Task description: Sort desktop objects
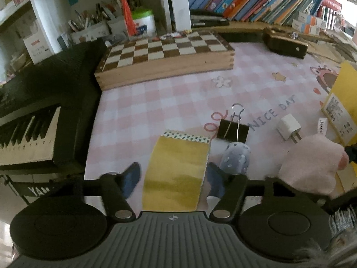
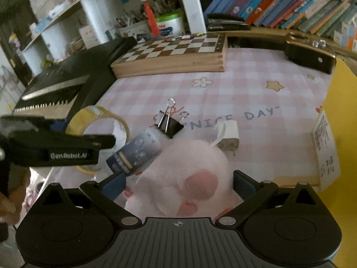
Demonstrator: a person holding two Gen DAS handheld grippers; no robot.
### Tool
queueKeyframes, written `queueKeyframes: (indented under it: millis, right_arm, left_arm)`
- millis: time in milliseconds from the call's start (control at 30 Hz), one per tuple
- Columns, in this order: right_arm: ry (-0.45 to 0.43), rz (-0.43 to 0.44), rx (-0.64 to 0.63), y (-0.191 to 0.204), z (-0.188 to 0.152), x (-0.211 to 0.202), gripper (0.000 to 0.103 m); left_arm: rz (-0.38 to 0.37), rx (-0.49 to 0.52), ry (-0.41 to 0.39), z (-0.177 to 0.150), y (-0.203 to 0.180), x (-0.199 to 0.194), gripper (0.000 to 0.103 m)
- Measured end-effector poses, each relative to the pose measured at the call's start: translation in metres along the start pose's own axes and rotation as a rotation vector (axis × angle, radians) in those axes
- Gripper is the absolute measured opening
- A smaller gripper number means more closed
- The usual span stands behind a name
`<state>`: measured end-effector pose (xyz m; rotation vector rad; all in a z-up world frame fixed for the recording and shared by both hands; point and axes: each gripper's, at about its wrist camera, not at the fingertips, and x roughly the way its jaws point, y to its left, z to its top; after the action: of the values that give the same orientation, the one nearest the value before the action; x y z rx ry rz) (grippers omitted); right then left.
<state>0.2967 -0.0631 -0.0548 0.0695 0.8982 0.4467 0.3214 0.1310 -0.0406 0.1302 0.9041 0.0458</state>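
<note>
Plush toy [image 2: 178, 178], pink, sat on the bench [image 2: 256, 102] between the right gripper's [image 2: 178, 179] spread fingers, not pinched; best to center it before closing. Left gripper's [image 1: 174, 176] fingers straddled the upright tape roll [image 1: 176, 169], contact unclear, so squeeze its flat sides squarely. Count: one plush, one tape roll, one bottle [image 2: 136, 151], one charger [image 2: 229, 134], one binder clip [image 2: 168, 122].

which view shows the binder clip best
The right wrist view: the black binder clip sits near the frame's middle, its body and both wire handles unobstructed. The left wrist view also shows it whole, beyond the tape roll and bottle, but right of centre.
</note>
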Motion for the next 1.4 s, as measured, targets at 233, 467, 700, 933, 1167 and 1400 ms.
queueKeyframes:
  millis: [233,467,700,933,1167,1400]
  right_arm:
    - [0.025,0.018,0.061,-0.007,0.006,0.009,0.101]
    - [0.050,0.031,0.055,-0.007,0.008,0.008,0.071]
    - [-0.059,0.032,0.006,-0.004,0.011,-0.025,0.067]
    - [-0.093,0.023,0.006,0.000,0.008,-0.047,0.067]
    - [-0.115,0.011,0.007,0.011,-0.006,-0.069,0.067]
    - [-0.099,0.025,0.012,0.025,-0.026,-0.091,0.067]
  left_arm:
    - [-0.022,-0.010,0.017,-0.003,0.003,-0.002,0.041]
    - [-0.034,-0.032,0.001,-0.006,0.001,-0.007,0.040]
    - [-0.018,-0.139,-0.095,-0.001,0.013,-0.038,0.040]
    - [-0.051,-0.175,-0.181,-0.003,0.015,-0.083,0.039]
    - [-0.102,-0.193,-0.232,-0.021,0.010,-0.122,0.039]
    - [-0.146,-0.211,-0.208,-0.059,0.012,-0.143,0.039]
